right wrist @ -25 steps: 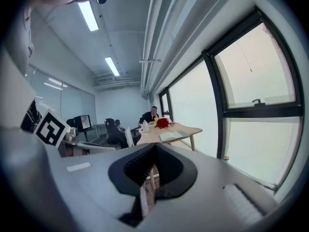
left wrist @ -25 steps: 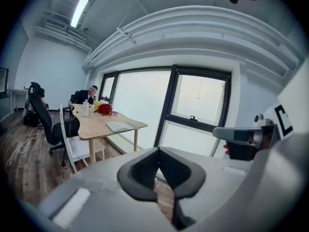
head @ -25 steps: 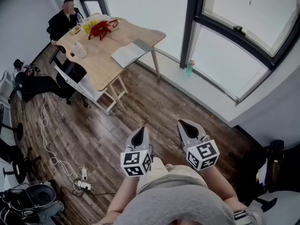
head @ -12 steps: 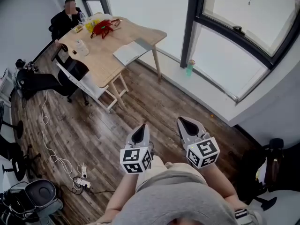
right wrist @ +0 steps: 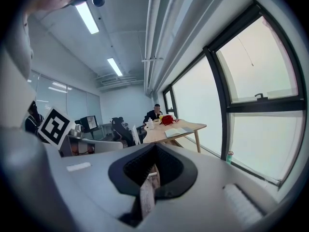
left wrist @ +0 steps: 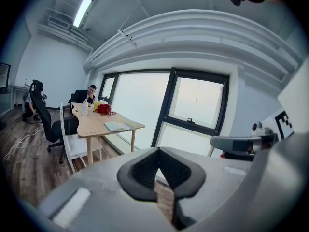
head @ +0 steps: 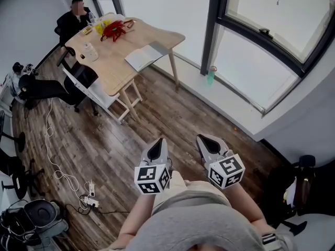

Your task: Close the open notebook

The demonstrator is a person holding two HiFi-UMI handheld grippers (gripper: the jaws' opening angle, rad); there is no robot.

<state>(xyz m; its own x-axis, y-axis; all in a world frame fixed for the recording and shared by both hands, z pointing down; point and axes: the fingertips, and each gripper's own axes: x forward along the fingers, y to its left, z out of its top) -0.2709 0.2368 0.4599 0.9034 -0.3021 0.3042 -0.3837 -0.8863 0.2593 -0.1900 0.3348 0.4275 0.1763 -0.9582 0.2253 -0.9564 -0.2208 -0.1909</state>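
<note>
Wooden table bears the open notebook, pages seemingly blank.

Legible text: none showing | left white cube on left gripper: showing black square marker patterns, no letters | right white cube on right gripper: showing likewise | open white notebook on pale wooden worktop: pages appearing too small to read

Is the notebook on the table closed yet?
No, the notebook lies open, pages up, at the near end of the wooden table.
</note>
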